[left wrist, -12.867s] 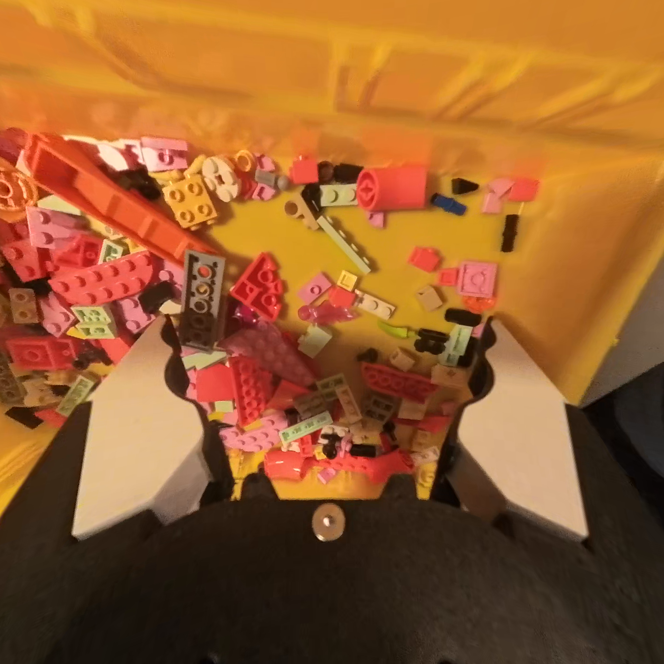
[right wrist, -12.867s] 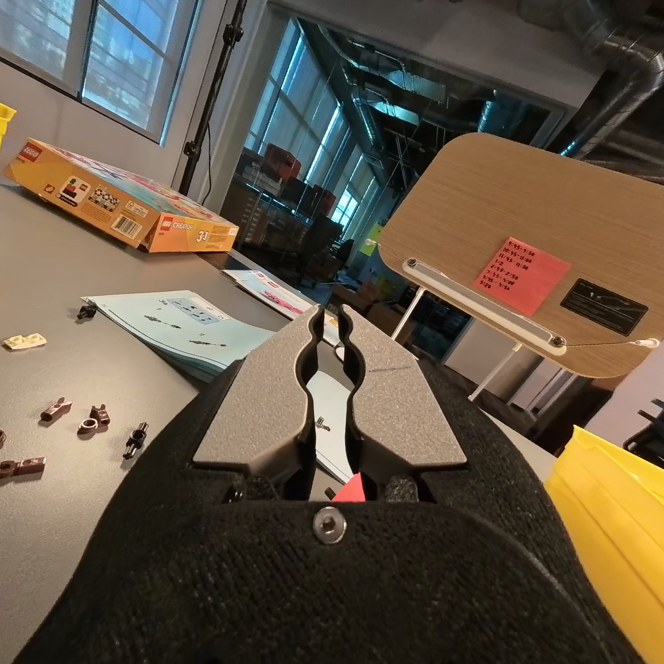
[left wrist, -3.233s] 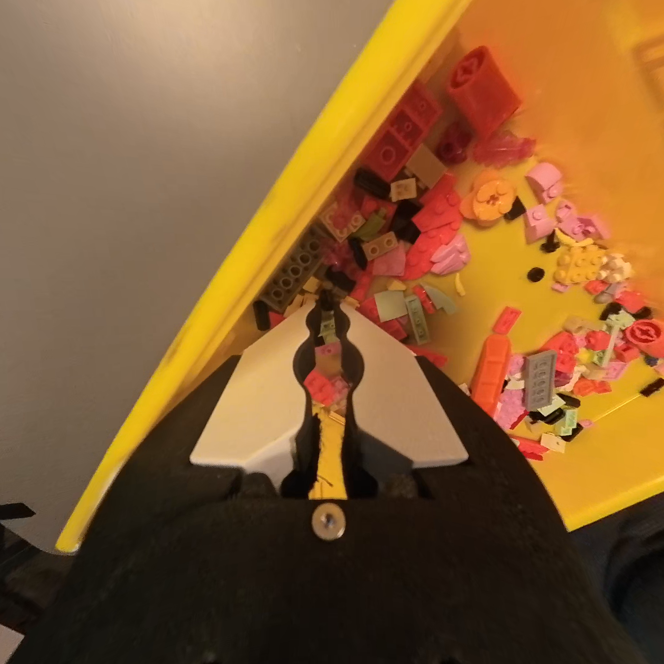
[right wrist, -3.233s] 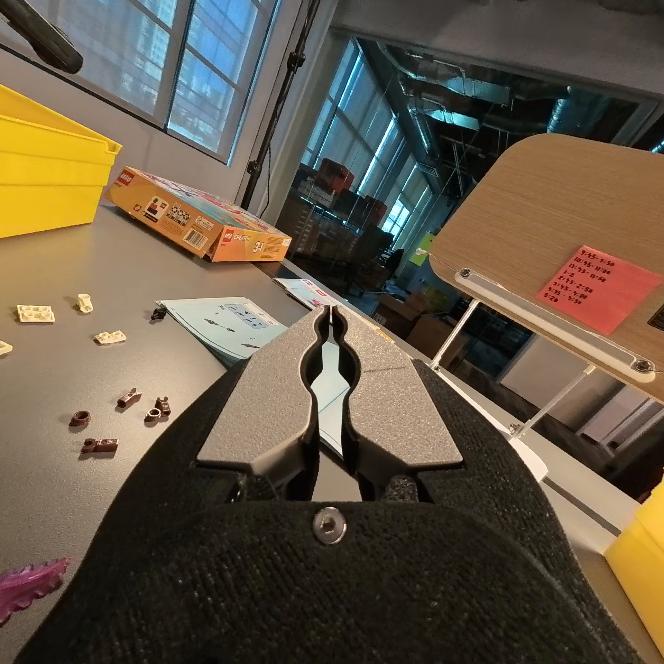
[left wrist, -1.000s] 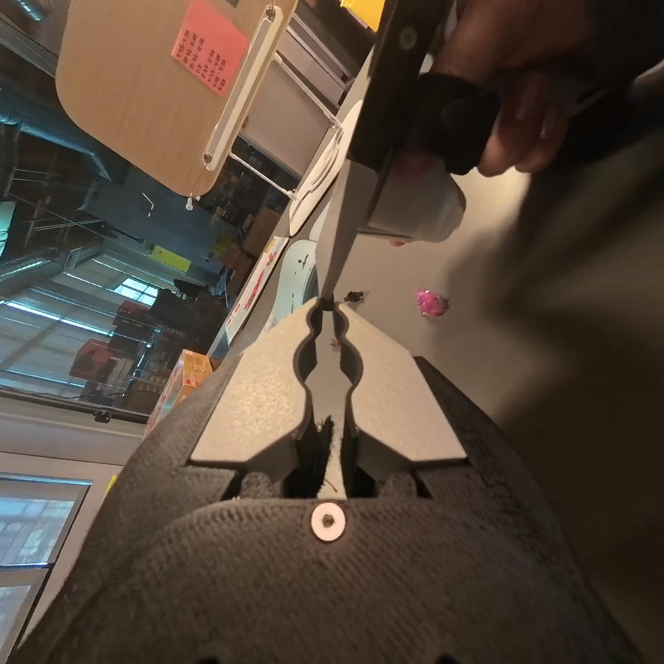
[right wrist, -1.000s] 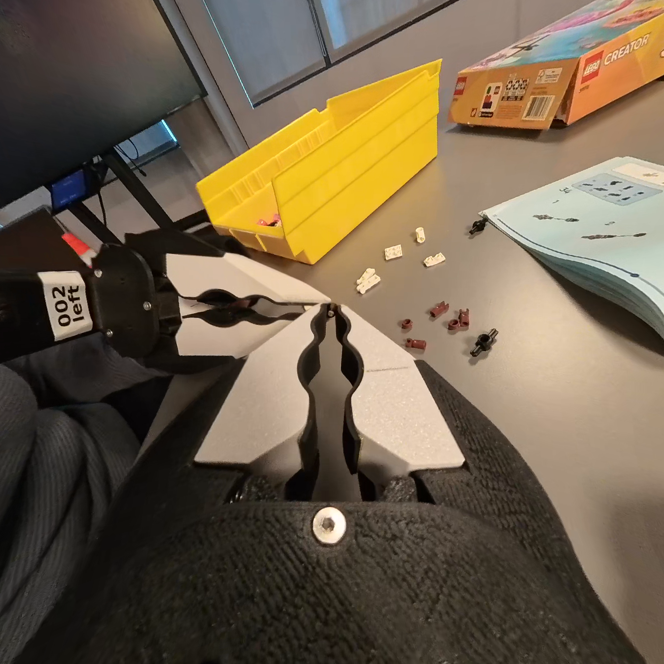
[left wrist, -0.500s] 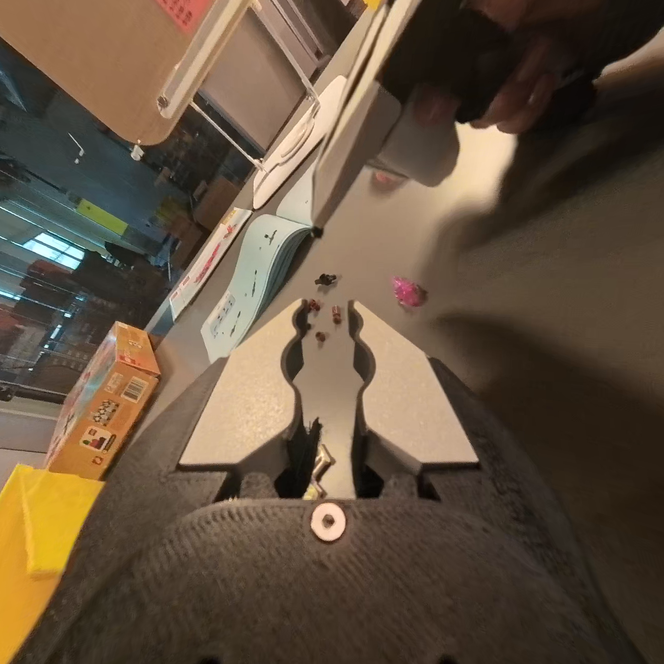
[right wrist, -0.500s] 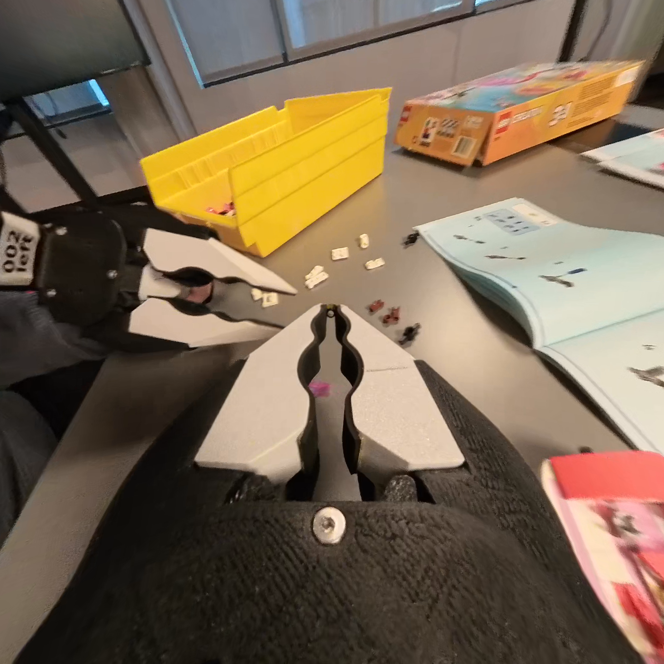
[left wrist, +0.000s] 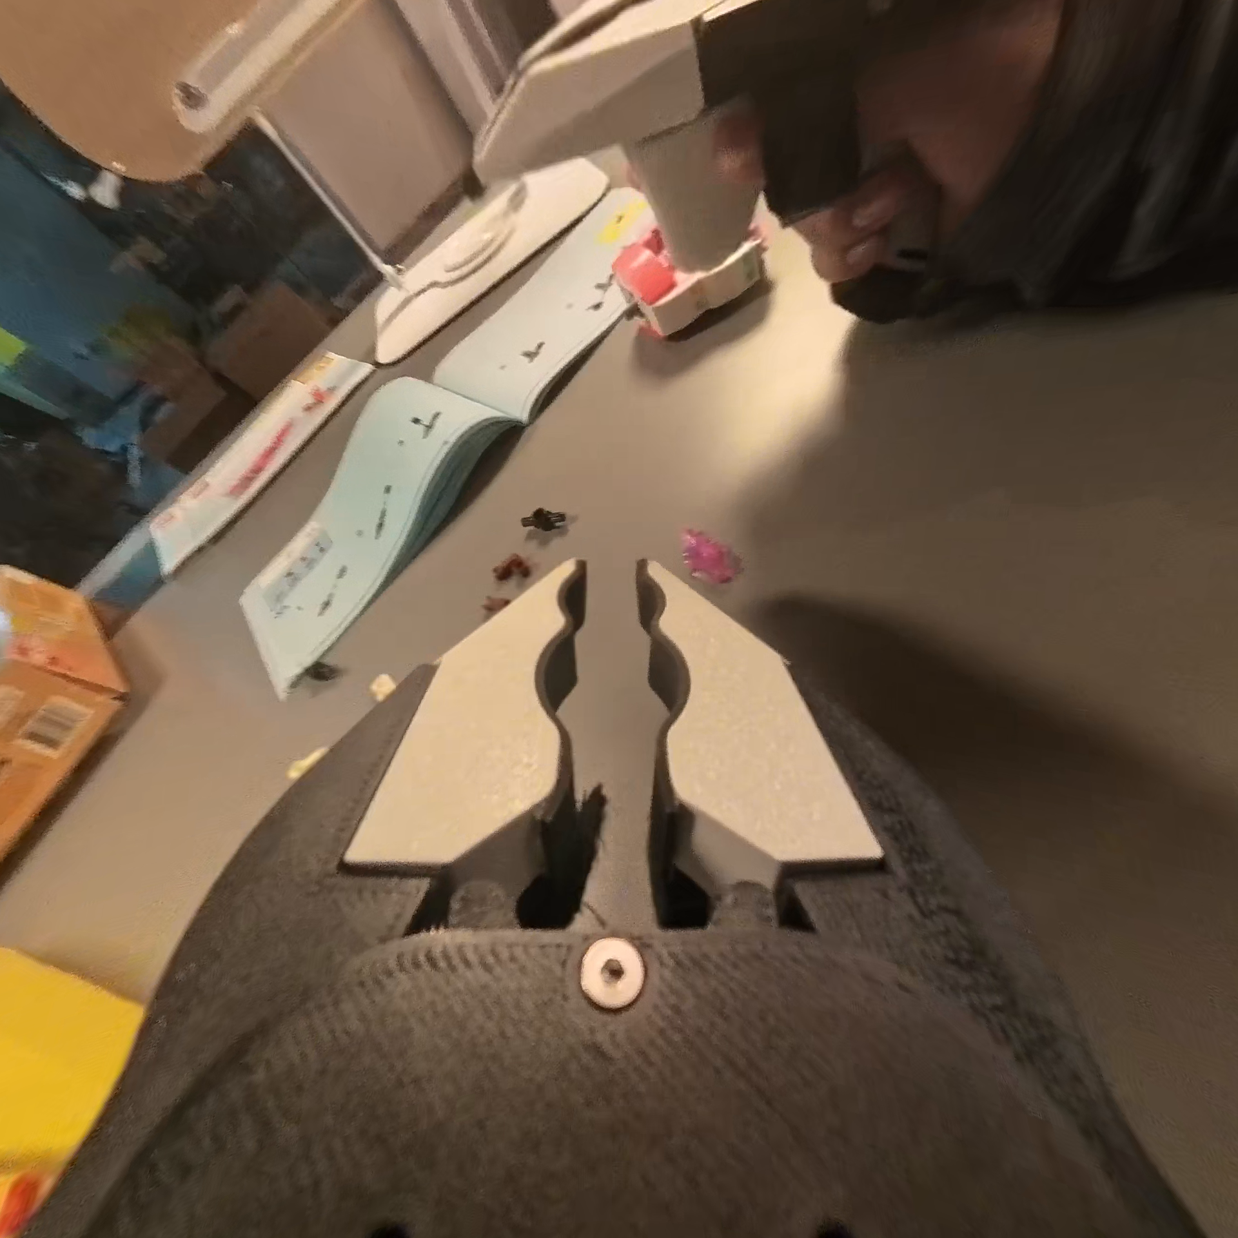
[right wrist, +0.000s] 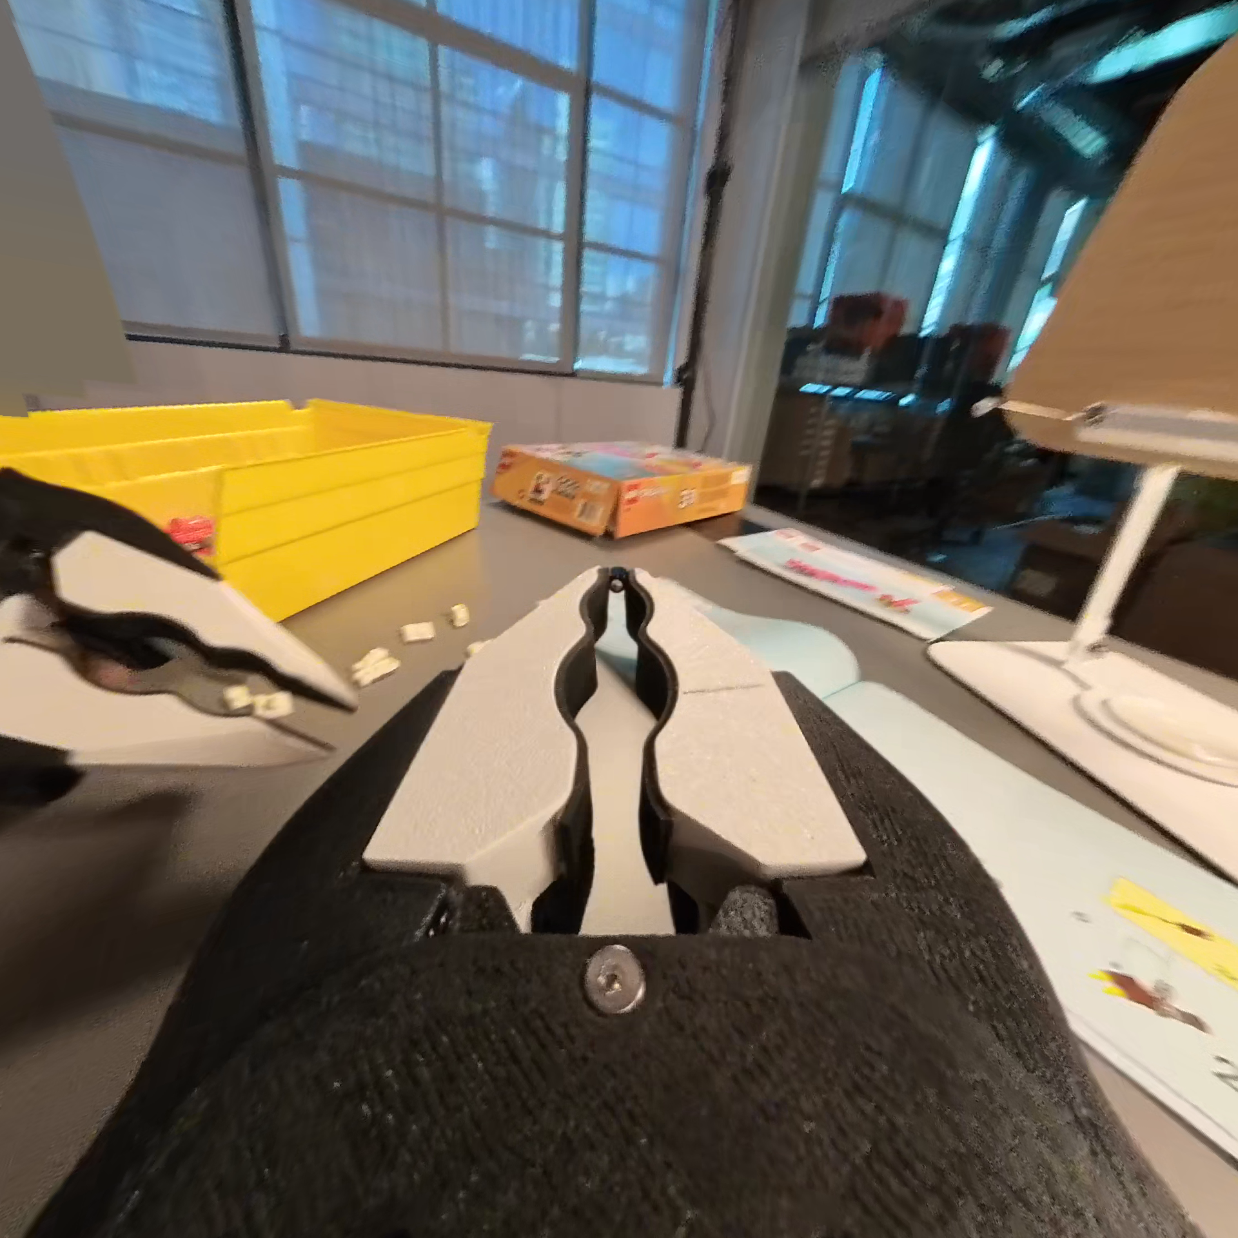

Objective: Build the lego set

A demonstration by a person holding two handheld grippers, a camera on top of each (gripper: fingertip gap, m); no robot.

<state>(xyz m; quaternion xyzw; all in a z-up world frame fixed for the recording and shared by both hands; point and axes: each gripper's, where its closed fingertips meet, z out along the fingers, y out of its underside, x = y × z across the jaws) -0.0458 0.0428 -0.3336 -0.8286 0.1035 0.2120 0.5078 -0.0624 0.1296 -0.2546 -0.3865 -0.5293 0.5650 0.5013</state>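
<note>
LEFT TONGS: the left gripper stands parted with only bare grey table showing in the gap; nothing is gripped.
LEFT, NEAREST: dark red bits just off its left fingertip, a black pin a little beyond, and a pink translucent piece just off its right fingertip. None of them is touched.
RIGHT TONGS: the right gripper is closed, tips pinched on what looks like a tiny dark piece. The frame is blurred, so its shape is uncertain.
WHERE THE PIECE IS: at the very tips, lifted clear of the table, above the open pale-blue booklet.
HANDLING (judgement): a hard plastic speck, near weightless, stiff and smooth. It is likely to pivot or pop out of so shallow a pinch, and a hold across its widest part, deeper in the tips, would be safer.
LEFT VIEW ONLY: the empty gap, the pink piece and the red bits.
RIGHT VIEW ONLY: the pinched piece, the yellow bin, the orange box, cream bits lying near the left gripper's fingertips, and the lamp base.
</note>
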